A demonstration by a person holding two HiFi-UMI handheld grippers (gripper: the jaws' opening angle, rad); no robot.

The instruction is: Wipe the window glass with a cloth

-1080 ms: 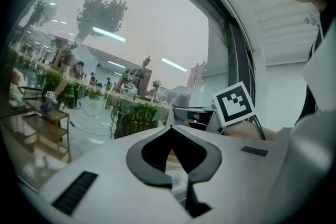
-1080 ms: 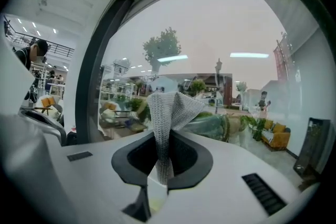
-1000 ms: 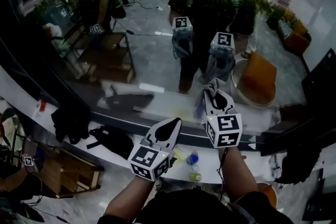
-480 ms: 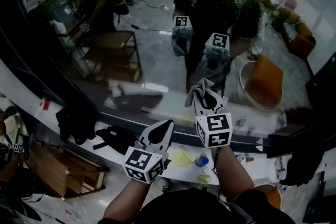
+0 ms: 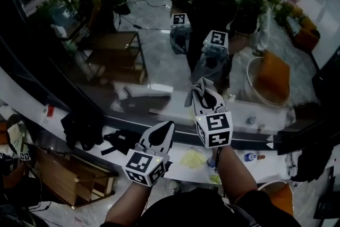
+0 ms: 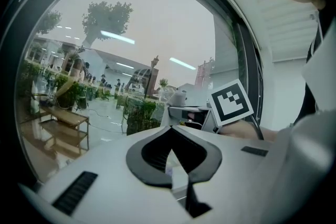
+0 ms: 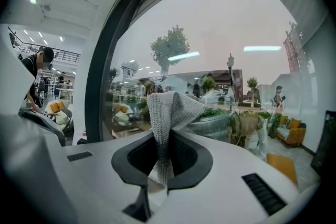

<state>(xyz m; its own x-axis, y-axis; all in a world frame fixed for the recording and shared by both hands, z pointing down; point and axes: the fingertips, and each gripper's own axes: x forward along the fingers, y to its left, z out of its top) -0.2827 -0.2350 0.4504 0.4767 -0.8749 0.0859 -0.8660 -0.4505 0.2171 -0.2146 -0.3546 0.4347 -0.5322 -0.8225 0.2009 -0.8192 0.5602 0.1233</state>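
Note:
The window glass [image 5: 133, 50] fills the head view and mirrors both grippers. My right gripper [image 5: 202, 94] is shut on a grey knitted cloth [image 5: 197, 89], whose bunched end sticks out past the jaw tips against the glass. In the right gripper view the cloth [image 7: 170, 107] stands up from between the closed jaws of the right gripper [image 7: 167, 134], with the glass [image 7: 226, 23] just beyond. My left gripper [image 5: 168, 126] is lower and to the left, shut, with nothing in it. In its own view the left gripper [image 6: 171, 129] points at the glass [image 6: 131, 34], and the right gripper's marker cube [image 6: 231, 102] shows beside it.
A dark window frame [image 5: 32, 61] curves down the left side. Below lie a white ledge [image 5: 265, 165] with a yellow rag [image 5: 192, 158] and a bottle [image 5: 249, 157], black bags [image 5: 82, 127] and a wooden bench [image 5: 69, 178]. An orange chair [image 5: 271, 80] shows at the right.
My right gripper has slid the cloth leftward along the glass. The left gripper has stayed about where it was, still shut.

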